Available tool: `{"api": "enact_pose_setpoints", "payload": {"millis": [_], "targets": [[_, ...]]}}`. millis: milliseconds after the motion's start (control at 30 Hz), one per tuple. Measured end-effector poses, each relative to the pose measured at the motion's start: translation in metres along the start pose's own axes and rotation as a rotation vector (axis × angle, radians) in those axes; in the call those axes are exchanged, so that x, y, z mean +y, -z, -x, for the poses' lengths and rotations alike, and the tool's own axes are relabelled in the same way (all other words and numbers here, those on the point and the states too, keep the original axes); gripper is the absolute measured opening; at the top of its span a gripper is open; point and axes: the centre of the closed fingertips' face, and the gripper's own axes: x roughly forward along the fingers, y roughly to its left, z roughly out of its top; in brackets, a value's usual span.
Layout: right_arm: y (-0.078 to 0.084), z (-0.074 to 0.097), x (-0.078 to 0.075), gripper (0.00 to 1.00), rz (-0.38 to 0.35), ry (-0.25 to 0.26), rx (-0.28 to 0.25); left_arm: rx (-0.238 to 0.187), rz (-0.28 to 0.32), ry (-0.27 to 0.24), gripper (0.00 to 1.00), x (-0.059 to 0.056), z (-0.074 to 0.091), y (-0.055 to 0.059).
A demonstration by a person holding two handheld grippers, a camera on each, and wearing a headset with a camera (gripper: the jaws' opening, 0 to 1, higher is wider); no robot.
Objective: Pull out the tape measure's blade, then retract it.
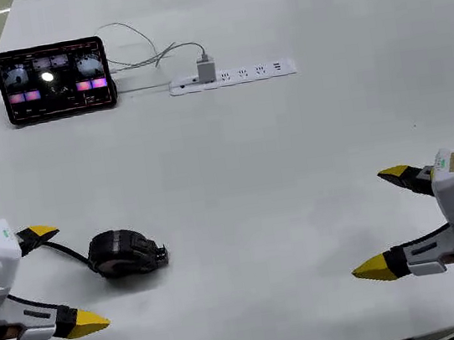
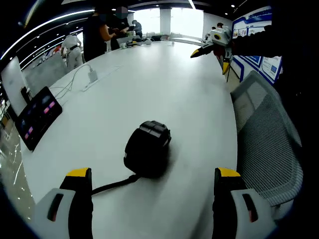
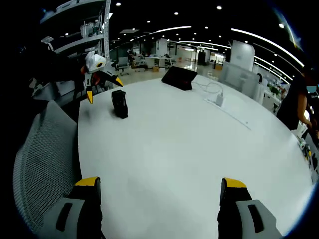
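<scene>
Left gripper (image 1: 71,276) and right gripper (image 1: 376,221) are hovering, jaws spread.
Left should be clamping the tape measure (image 1: 124,252) squarely, leaving its blade hook (image 1: 162,252) exposed.

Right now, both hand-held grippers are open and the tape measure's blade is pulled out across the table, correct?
No. The left hand-held gripper and right hand-held gripper are open, but the head view shows the tape measure with its blade retracted.

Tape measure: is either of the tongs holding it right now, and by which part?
Nothing is held. The tape measure lies free on the table, just ahead of the open left tongs; the right tongs are open too, well away from it.
</scene>
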Motion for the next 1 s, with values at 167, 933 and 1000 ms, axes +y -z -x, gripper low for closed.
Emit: {"api": "enact_pose_setpoints", "payload": {"millis": [167, 933, 1000], "targets": [[-0.008, -0.009, -0.001, 0.99, 0.033, -0.016, -0.012, 0.024, -0.039, 0.022, 0.99, 0.006, -0.008, -0.006], [-0.053, -0.101, 0.043, 0.99, 0.177, -0.214, -0.078, 0.144, -0.195, 0.148, 0.62, 0.003, -0.054, -0.01], [-0.059, -0.109, 0.048, 0.99, 0.173, -0.232, -0.08, 0.152, -0.209, 0.152, 0.56, 0.003, -0.055, -0.01]]}}
